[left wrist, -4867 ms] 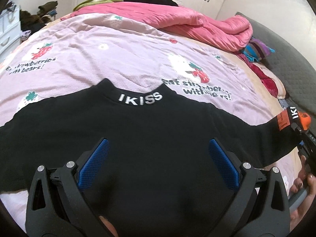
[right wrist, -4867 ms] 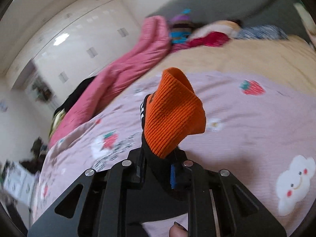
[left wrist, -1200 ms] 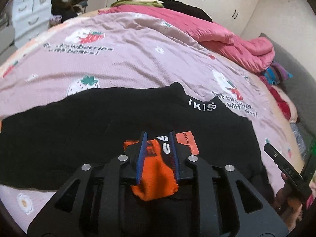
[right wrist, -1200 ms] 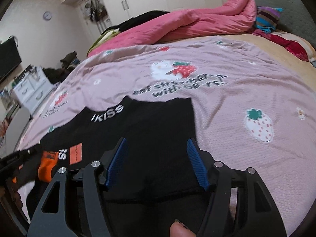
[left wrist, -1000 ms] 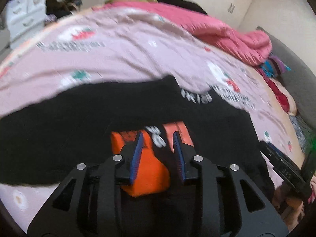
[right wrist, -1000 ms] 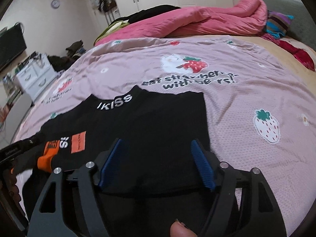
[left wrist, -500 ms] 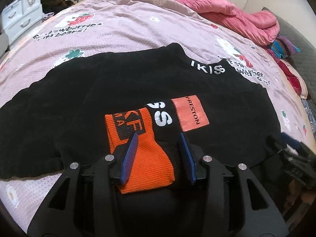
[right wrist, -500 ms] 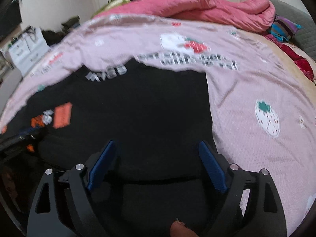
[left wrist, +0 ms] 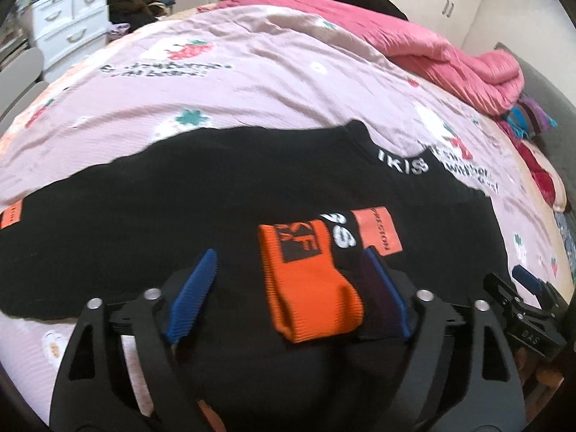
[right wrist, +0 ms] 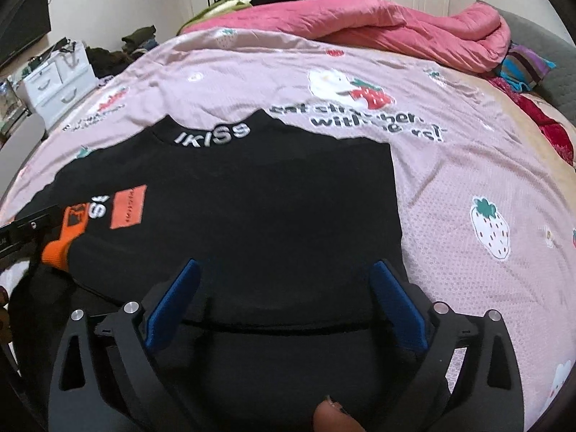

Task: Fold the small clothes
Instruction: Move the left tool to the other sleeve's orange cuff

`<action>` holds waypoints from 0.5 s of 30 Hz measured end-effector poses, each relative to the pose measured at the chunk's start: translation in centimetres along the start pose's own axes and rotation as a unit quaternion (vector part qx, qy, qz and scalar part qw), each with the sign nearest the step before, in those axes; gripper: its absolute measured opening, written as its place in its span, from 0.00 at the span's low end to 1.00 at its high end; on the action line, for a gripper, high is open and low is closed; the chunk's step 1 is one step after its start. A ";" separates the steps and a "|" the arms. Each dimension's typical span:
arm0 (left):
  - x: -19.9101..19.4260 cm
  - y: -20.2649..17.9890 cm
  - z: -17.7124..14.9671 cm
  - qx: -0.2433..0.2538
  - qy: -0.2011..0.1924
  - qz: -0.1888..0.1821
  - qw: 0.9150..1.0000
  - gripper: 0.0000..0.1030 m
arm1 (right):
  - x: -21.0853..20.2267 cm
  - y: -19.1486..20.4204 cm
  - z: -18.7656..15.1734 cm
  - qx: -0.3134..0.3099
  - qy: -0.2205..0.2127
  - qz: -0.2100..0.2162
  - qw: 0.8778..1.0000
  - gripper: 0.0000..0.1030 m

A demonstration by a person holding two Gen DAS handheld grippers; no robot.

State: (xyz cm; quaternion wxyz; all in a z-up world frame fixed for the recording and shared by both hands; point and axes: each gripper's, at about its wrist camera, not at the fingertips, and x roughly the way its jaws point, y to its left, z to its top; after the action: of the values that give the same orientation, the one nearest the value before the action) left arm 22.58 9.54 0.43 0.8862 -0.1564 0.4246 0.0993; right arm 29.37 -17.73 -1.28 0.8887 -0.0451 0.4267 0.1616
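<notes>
Now, going left to right across the bed (left wrist: 252,82): a white drawer unit (left wrist: 68,32) stands off the bed's far left corner; the pink strawberry-print sheet (right wrist: 468,165) covers the bed, and on its near part lies the black sweater (left wrist: 180,198), spread flat with its collar, lettered IKISS, pointing toward the far edge; the sweater's left sleeve runs out toward the bed's left edge, its orange patch (left wrist: 10,216) just showing at the rim of the left wrist view; the right sleeve is folded across the sweater's body, so its orange cuff (left wrist: 309,288) rests on the black cloth near the bed's near edge; the left claw (left wrist: 288,295) is released, its blue pads spread wide, one on each side of that cuff, and whether either pad touches the cuff I cannot tell; further right, the right claw (right wrist: 284,309) is likewise released, spread wide over the sweater's lower hem, gripping nothing; to the right of the sweater the sheet lies bare, printed with a strawberry; a rumpled pink quilt (right wrist: 378,25) lies along the bed's far edge, reaching toward the far right corner.
</notes>
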 end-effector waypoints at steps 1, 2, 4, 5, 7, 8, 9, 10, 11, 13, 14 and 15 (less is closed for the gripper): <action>-0.2 0.2 0.1 -0.005 -0.003 0.002 1.000 0.83 | -0.2 0.0 0.1 0.003 -0.003 0.003 1.000 0.95; -0.4 0.6 0.1 -0.012 -0.006 0.004 1.000 0.86 | -0.5 0.1 0.2 0.006 -0.007 0.006 1.000 0.95; -1.0 1.2 0.2 -0.021 -0.013 0.010 1.000 0.91 | -1.1 0.3 0.4 0.009 -0.016 0.011 1.000 0.95; -1.2 1.4 0.3 -0.021 -0.017 0.016 1.000 0.91 | -1.5 0.4 0.5 0.010 -0.022 0.014 1.000 0.96; -1.9 1.9 0.3 -0.021 -0.026 0.031 0.999 0.91 | -2.3 0.8 0.7 0.012 -0.036 0.023 0.999 0.96; -2.1 2.2 0.2 -0.024 -0.030 0.037 0.999 0.91 | -2.6 1.0 0.9 0.013 -0.041 0.028 0.999 0.96; -2.3 2.6 0.2 -0.027 -0.033 0.043 0.998 0.91 | -3.0 1.2 1.0 0.014 -0.046 0.034 0.998 0.96; -2.6 3.0 0.2 -0.031 -0.036 0.048 0.998 0.91 | -3.2 1.4 1.1 0.015 -0.050 0.039 0.998 0.96; -2.8 3.3 0.2 -0.035 -0.038 0.053 0.997 0.91 | -3.5 1.7 1.2 0.015 -0.053 0.042 0.998 0.96; -3.1 4.1 0.1 -0.044 -0.041 0.058 0.997 0.91 | -3.9 2.4 1.3 0.012 -0.060 0.052 0.997 0.96; -3.3 4.6 0.1 -0.052 -0.042 0.060 0.996 0.91 | -4.1 2.7 1.3 0.009 -0.062 0.055 0.997 0.96; -3.5 5.1 0.1 -0.058 -0.043 0.062 0.995 0.91 | -4.3 3.2 1.4 0.006 -0.065 0.057 0.996 0.96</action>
State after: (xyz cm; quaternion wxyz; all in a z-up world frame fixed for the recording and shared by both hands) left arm 18.87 14.18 2.21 0.8850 -0.1764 0.3890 0.1854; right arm 26.83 -15.44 3.06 0.9040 -0.0047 0.3710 0.2124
